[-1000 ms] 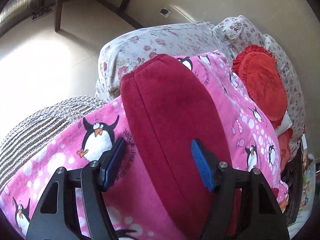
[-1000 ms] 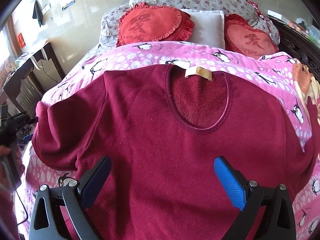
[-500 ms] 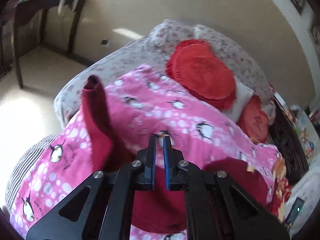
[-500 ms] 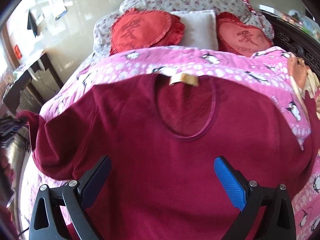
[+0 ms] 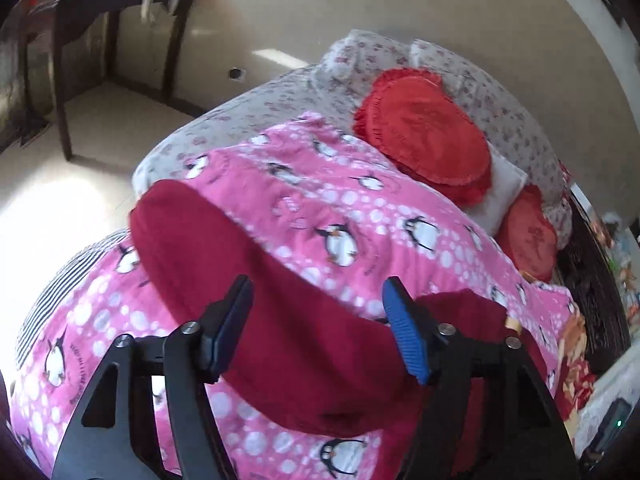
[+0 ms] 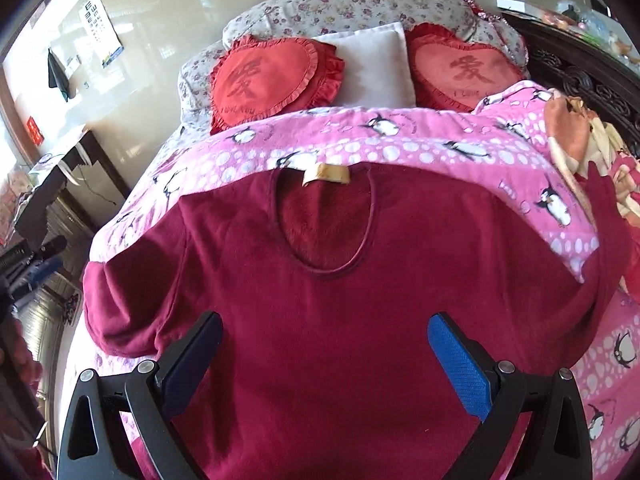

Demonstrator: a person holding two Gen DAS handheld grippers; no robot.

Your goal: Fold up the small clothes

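Observation:
A dark red fleece top (image 6: 328,300) lies front up on a pink penguin blanket (image 6: 420,144), neck hole with a tan label (image 6: 326,172) towards the pillows. Its left sleeve (image 5: 248,280) lies spread out to the side. My left gripper (image 5: 316,328) is open, its jaws standing either side of that sleeve, holding nothing. My right gripper (image 6: 324,364) is open and empty above the top's lower body. The right sleeve (image 6: 604,216) runs to the blanket's right edge.
Two red heart cushions (image 6: 272,76) (image 6: 464,68) and a white pillow (image 6: 372,64) lie at the bed's head. A dark carved bed frame (image 6: 580,80) runs along the right. A dark side table (image 5: 100,12) stands by the wall. Patterned cloth (image 6: 576,132) lies at right.
My left gripper was shut half a second ago and is now open, with the sleeve lying flat out to the side between its jaws. My right gripper stayed open above the top.

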